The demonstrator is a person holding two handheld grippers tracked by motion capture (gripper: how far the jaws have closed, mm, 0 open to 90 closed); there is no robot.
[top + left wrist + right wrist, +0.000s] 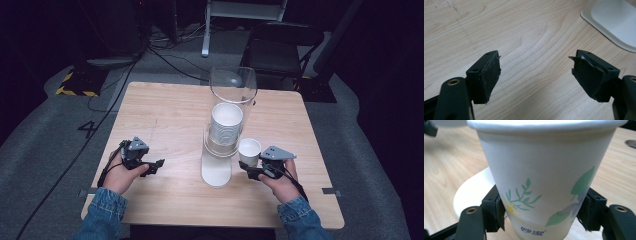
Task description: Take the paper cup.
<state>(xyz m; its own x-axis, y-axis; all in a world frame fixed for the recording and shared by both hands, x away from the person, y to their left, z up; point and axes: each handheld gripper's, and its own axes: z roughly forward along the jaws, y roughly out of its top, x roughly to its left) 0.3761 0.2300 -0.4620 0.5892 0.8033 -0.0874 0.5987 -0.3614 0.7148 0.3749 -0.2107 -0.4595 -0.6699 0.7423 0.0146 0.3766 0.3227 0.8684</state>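
A white paper cup [249, 150] printed with leaves and flowers [544, 170] stands upright between my right gripper's jaws, just right of the dispenser. My right gripper [250, 166] [541, 212] is shut on the cup's lower part, both pads pressing its sides. The dispenser is a clear tall tube [233, 85] holding a stack of paper cups [226, 122] on a white base [216, 172] [614, 20] [474, 192]. My left gripper [159, 163] [536, 65] is open above bare wood, left of the base, with nothing between its jaws.
The wooden table [165, 115] has free room on its left half and along the front. Beyond the far edge stand a dark folding chair [280, 45] and a white stand leg [205, 30], with cables [165, 57] on the grey floor.
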